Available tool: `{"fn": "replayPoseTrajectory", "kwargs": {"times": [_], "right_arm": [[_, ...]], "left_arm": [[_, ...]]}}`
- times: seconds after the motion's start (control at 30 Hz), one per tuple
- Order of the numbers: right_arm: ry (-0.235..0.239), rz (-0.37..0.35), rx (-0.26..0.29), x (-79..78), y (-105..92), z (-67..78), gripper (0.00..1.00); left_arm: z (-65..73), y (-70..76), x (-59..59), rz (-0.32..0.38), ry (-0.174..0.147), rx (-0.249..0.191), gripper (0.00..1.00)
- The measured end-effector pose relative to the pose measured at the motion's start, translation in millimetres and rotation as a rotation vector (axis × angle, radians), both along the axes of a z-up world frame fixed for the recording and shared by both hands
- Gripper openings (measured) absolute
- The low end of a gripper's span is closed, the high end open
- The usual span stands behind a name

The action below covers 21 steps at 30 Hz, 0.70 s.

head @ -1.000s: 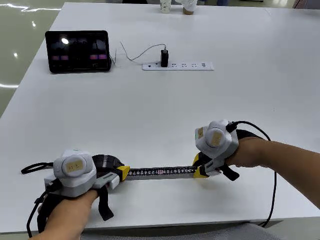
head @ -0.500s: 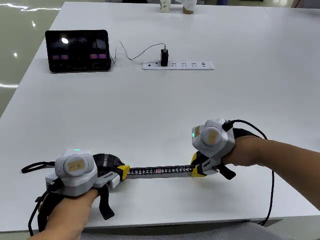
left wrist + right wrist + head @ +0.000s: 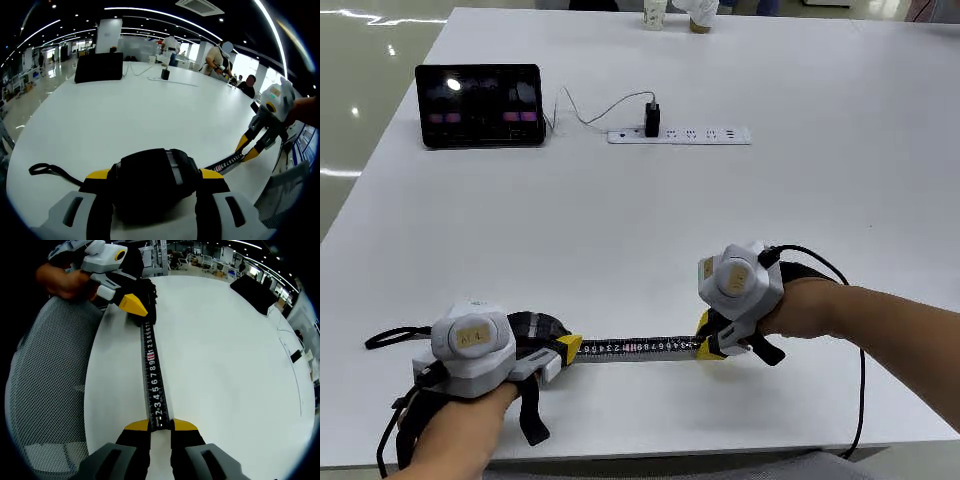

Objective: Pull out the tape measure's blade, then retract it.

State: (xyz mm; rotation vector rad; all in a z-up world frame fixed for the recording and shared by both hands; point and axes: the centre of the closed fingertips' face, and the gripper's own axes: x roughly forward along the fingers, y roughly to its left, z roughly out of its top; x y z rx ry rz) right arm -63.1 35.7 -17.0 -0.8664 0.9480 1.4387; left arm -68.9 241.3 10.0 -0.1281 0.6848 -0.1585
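In the head view the tape measure (image 3: pixel 534 326) sits at the lower left of the frame on the white worktop (image 3: pixel 650 230). Its black case is held by the left gripper (image 3: pixel 560 350). The left gripper view shows the case (image 3: pixel 152 187) at the bottom centre, wedged between the two yellow-tipped fingers (image 3: pixel 97 176), which are closed against its sides. A black strap (image 3: pixel 47 170) trails from the case toward the left edge and lies flat on the worktop.

The blade (image 3: pixel 635 347) is pulled out and runs level across the lower middle of the head view, from the case to the right gripper (image 3: pixel 705 346) at lower centre-right. In the right gripper view the blade (image 3: pixel 152 375) runs from the bottom centre up to the case at the upper left, numbers facing up, just above the worktop. Its free end is pinched between the right gripper's yellow-tipped fingers (image 3: pixel 136 426), which stand close together on it. A grey mesh chair (image 3: pixel 45 390) takes up the left side of that view.

A dark tablet (image 3: pixel 480 103) stands at the upper left of the head view, well apart from the tape measure. A white power strip (image 3: pixel 685 134) with a black plug (image 3: pixel 651 118) lies at upper centre.
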Motion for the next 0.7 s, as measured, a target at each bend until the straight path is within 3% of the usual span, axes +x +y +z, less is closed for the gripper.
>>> {"fn": "replayPoseTrajectory", "kwargs": {"times": [0.7], "right_arm": [[-0.004,0.008,0.006,-1.2,10.7,-0.5,0.12]], "left_arm": [[-0.2,0.2,0.2,0.001,0.0,-0.004,0.62]]}}
